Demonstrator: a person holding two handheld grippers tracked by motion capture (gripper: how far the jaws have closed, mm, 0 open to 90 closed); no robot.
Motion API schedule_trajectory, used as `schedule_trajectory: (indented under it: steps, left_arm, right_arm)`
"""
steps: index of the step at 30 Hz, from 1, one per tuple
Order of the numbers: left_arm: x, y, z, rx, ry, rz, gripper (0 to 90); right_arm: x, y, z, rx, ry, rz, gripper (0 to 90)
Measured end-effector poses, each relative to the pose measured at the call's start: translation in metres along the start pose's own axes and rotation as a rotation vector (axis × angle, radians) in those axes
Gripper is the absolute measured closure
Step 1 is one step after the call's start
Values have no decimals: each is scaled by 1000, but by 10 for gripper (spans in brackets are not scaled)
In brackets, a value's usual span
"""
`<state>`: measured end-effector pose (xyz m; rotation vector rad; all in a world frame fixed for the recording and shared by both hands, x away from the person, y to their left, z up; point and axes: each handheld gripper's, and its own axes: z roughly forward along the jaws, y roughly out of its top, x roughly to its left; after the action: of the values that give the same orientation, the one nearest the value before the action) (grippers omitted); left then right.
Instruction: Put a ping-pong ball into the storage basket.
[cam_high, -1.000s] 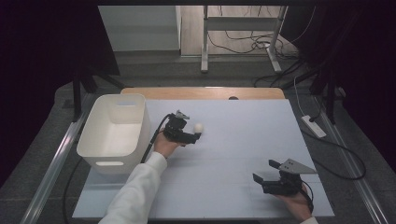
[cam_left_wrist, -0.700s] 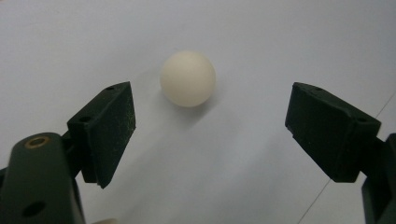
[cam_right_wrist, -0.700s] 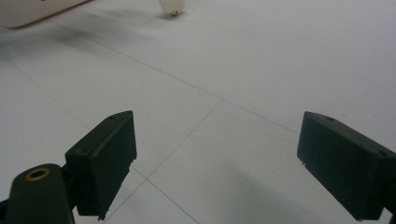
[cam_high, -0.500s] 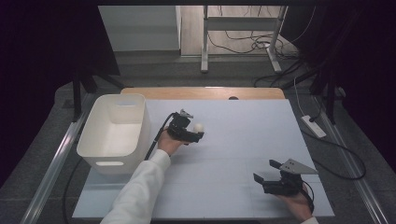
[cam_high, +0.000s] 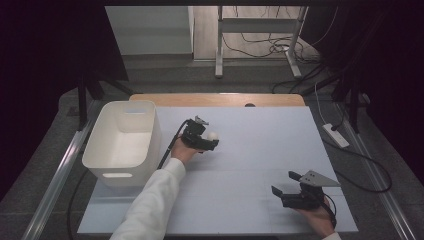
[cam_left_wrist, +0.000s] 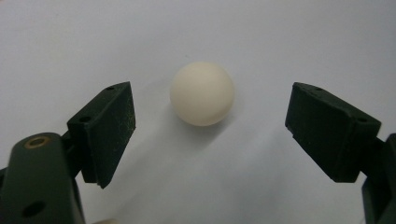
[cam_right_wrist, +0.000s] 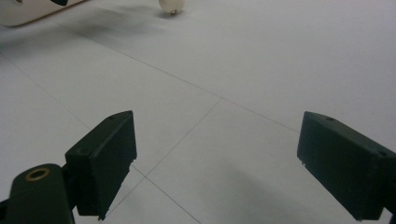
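Note:
A cream ball (cam_left_wrist: 201, 93) rests on the white table sheet (cam_high: 250, 150). It lies between the two black pads of my left gripper (cam_left_wrist: 212, 100), nearer the left pad, with a gap on each side. From above, the ball (cam_high: 213, 135) sits at the tip of the left gripper (cam_high: 211, 141), just right of the white bin (cam_high: 117, 167). My right gripper (cam_high: 283, 183) rests near the front right of the sheet, jaws wide apart with nothing between them. In its own view the right gripper (cam_right_wrist: 215, 135) looks over bare sheet, with the ball (cam_right_wrist: 171, 4) far off.
The bin's rim (cam_right_wrist: 28, 14) shows at the top left of the right gripper view. A wooden tabletop edge (cam_high: 220, 99) runs behind the sheet. A white power strip (cam_high: 336, 135) and cables lie on the floor to the right.
My left gripper has sunk a little and edged toward the ball, jaws still apart. The right gripper and the ball have stayed put.

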<state>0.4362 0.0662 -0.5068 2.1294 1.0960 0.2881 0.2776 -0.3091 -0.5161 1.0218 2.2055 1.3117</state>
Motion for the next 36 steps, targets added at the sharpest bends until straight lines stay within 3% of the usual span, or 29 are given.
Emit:
schedule_trajectory:
  steps: [22, 31, 36]
  left_arm:
    - [7, 3, 25, 23, 8, -19, 183]
    - [6, 8, 28, 25, -16, -15, 298]
    - [7, 7, 29, 39, -24, -18, 427]
  right_arm:
    - [0, -1, 0, 2, 6, -4, 117]
    - [0, -1, -1, 1, 5, -2, 117]
    - [-1, -2, -2, 1, 1, -1, 117]
